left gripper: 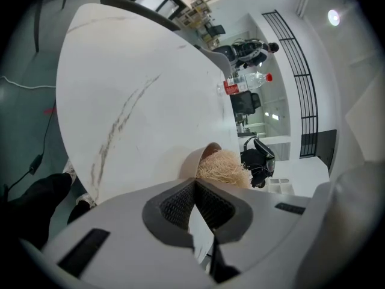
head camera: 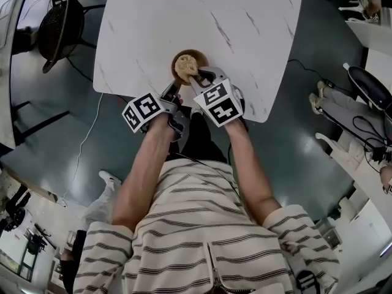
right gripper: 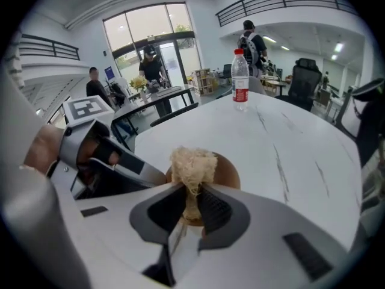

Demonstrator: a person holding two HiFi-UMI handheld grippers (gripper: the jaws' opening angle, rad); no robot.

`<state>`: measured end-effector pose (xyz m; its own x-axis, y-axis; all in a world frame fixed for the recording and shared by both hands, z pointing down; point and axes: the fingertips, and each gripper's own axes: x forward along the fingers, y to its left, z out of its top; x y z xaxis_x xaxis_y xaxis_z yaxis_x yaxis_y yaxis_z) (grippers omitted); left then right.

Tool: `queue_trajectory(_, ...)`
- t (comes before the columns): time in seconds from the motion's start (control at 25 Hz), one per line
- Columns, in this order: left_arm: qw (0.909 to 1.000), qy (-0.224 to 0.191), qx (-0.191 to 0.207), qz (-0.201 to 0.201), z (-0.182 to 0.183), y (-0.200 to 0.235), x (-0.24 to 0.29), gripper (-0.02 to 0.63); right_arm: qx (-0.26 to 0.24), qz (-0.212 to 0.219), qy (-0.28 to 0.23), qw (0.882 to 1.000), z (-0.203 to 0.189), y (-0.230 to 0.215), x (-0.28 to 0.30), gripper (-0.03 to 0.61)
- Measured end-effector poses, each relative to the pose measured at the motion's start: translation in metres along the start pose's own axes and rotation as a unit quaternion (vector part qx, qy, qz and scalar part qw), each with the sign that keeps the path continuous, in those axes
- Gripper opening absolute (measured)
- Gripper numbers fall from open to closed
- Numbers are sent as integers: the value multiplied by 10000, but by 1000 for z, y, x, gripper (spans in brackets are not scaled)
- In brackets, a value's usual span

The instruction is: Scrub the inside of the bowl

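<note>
A brown bowl is sitting on the white marbled table, close to the edge nearest the person. A pale, fibrous scrubber is filling much of its hollow. In the right gripper view the bowl's inner wall is showing as bare brown around the tuft of the scrubber. The right gripper is reaching down over the bowl's near rim. Its jaws are clamping the lower part of the scrubber, so the fibres are bulging up above the dark ribbed pads. The left gripper is lying just beside it on the left. Its jaws are pressing fully together, with nothing showing between them in the left gripper view. Its tips are sitting right at the bowl's rim, and whether they are pinching that rim is not clear. From the right gripper view, the left gripper is touching or almost touching the bowl's left side. A clear bottle with a red cap and red label is standing upright at the far side of the table, well apart from the bowl. What it is holding cannot be made out.
</note>
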<state>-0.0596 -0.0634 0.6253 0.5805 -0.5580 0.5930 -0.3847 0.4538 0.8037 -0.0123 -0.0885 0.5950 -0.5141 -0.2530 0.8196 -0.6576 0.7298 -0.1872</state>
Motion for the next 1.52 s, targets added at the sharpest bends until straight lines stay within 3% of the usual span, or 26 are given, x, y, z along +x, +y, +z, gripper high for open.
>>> queue_trajectory(0.12,10000,-30,-57,3,-1,0,-1,6,-501,28,78,9987,-3,-3,-3,69)
queue_trajectory(0.24,10000,-39,-61,-16,0,-1,-1,6,-618,89,86,9980,-4,-8,-7,69)
queue_trajectory(1.04,10000,-17,78,28,-2,-1,-1,6,-239,-549,-422,9973,3,-32,-3,69)
queue_trajectory(1.52,10000,-22,66,34,0,0,-1,6,-353,-510,-485,9969,21,-23,7,69)
